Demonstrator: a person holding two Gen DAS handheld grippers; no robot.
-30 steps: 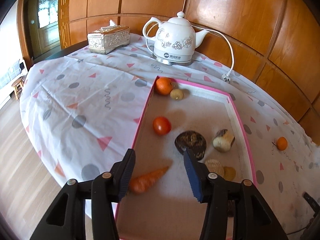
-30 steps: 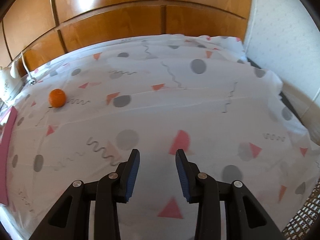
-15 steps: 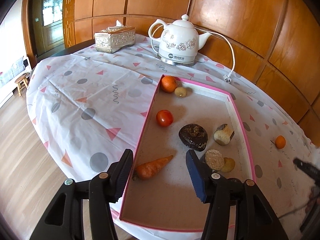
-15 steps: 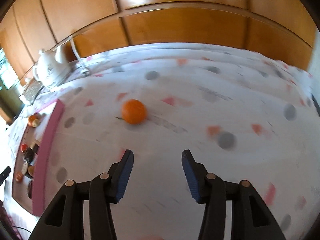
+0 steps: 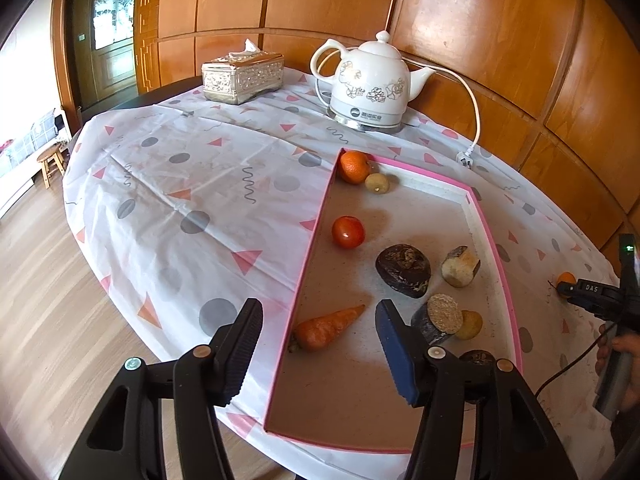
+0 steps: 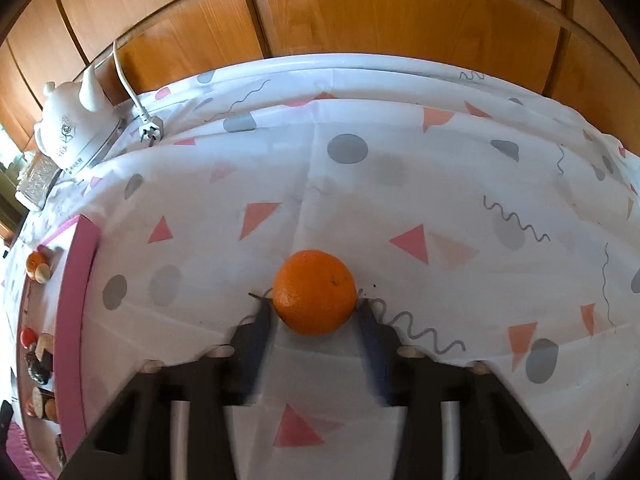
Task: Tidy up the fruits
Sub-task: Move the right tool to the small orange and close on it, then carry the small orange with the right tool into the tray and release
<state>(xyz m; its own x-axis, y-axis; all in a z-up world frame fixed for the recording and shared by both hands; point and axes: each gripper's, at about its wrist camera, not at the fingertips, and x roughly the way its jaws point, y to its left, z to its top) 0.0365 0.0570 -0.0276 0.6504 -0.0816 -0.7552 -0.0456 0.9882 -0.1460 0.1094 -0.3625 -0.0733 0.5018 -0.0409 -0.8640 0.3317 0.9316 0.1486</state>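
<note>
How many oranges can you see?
2. One orange sits in the far corner of the pink tray. The other orange lies on the tablecloth, between the right gripper fingers.

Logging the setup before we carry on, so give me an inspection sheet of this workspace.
Surface: table under a patterned tablecloth.
Job's things: pink-rimmed tray holding carrot, tomato and other produce; loose orange outside it on the cloth.
Clutter: white kettle, tissue box.
Grippers: left tongs open, just been opening, nothing gripped; right tongs just been closing, touching the loose orange on both sides.
Cables: kettle cord, plug lying on the cloth.
Surroundings: wood-panelled wall, wooden floor.
</note>
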